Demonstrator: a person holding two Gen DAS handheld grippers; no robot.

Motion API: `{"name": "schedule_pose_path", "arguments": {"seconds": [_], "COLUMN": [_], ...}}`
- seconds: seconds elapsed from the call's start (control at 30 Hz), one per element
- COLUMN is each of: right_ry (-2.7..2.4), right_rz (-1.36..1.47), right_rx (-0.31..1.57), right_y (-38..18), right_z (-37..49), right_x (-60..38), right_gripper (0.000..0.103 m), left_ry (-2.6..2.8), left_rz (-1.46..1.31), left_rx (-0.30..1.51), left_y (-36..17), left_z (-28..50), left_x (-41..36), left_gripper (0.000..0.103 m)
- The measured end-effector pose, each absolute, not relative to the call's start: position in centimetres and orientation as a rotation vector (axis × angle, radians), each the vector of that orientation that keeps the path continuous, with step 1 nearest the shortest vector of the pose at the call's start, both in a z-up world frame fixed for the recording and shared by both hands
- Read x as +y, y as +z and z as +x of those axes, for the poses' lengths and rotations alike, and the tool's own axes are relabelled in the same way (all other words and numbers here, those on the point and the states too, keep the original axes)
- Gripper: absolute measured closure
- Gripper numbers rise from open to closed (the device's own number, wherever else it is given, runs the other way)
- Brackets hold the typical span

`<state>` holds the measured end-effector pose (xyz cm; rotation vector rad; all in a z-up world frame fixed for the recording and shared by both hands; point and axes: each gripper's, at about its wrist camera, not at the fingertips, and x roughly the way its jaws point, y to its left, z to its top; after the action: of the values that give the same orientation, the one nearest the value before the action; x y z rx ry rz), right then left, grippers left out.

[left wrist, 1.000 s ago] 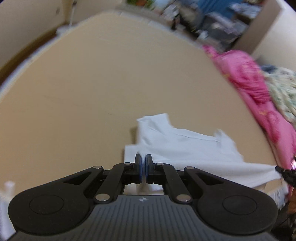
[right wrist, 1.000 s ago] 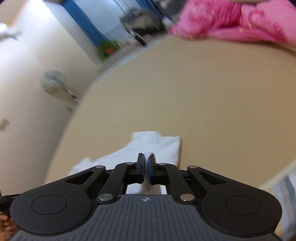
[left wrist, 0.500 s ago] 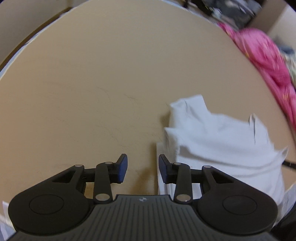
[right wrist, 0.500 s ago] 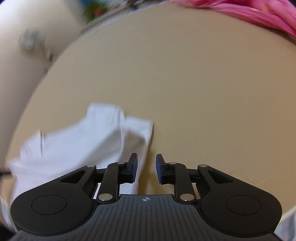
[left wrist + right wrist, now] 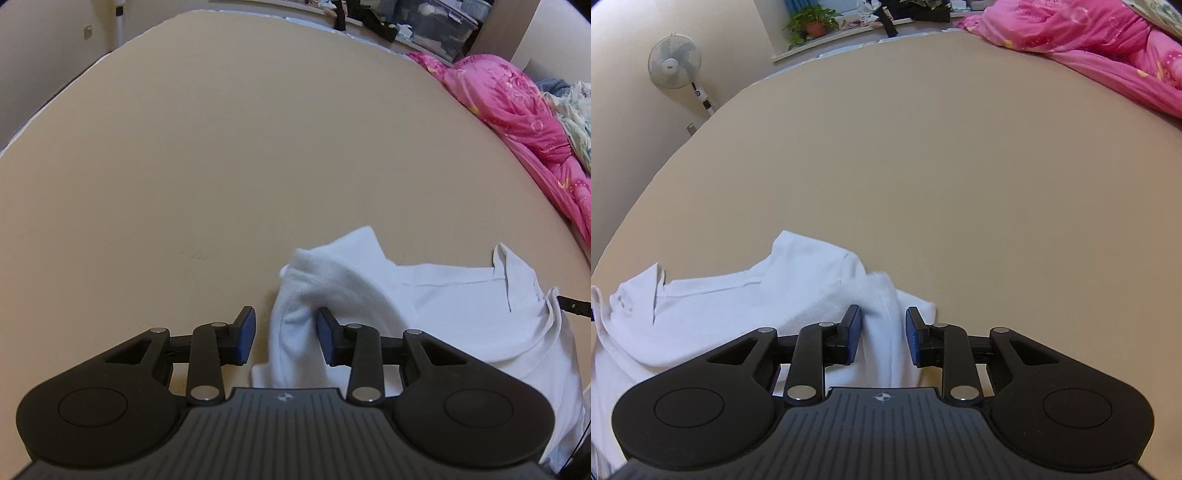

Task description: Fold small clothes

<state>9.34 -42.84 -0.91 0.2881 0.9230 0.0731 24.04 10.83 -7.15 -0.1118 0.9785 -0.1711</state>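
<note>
My left gripper points down at the left end of a white T-shirt that lies on a tan mattress. Its jaws have just been opening and stand moderately apart. A bunched fold of the shirt rises between them; the right blue pad sits at the edge of that fold, and the left pad stands clear of the cloth, over bare mattress. The pads do not press on the fabric.

My right gripper points down at the opposite end of the same T-shirt. Its jaws have just been opening as well and stand at a narrower gap than the left pair. A ridge of white cloth runs up between them. I cannot tell whether the left pad touches the ridge; the right pad stands apart from it.

The shirt lies crumpled rather than flat, with its collar seam visible in both views. It occupies the near edge of the mattress, directly under both grippers. The mattress beyond it is bare up to a pink quilt heaped along the far right side, well apart from the shirt.

In the right wrist view, a standing fan is against the wall and a potted plant sits on a window sill beyond the mattress.
</note>
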Motion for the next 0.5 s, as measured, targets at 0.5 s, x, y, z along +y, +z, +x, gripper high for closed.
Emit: {"name": "schedule_pose_path", "arguments": {"seconds": [0.5], "right_ry": [-0.07], "right_rz": [0.418], "right_rx": [0.682], "right_y": [-0.1], "right_z": [12.3], "right_x": [-43.5], "right_gripper": [0.098], "left_ry": [-0.039], "left_rz": [-0.131], "left_rx": [0.843], "left_y": [-6.9], "left_z": [25.6], "left_x": [11.1], "left_gripper": [0.099]}}
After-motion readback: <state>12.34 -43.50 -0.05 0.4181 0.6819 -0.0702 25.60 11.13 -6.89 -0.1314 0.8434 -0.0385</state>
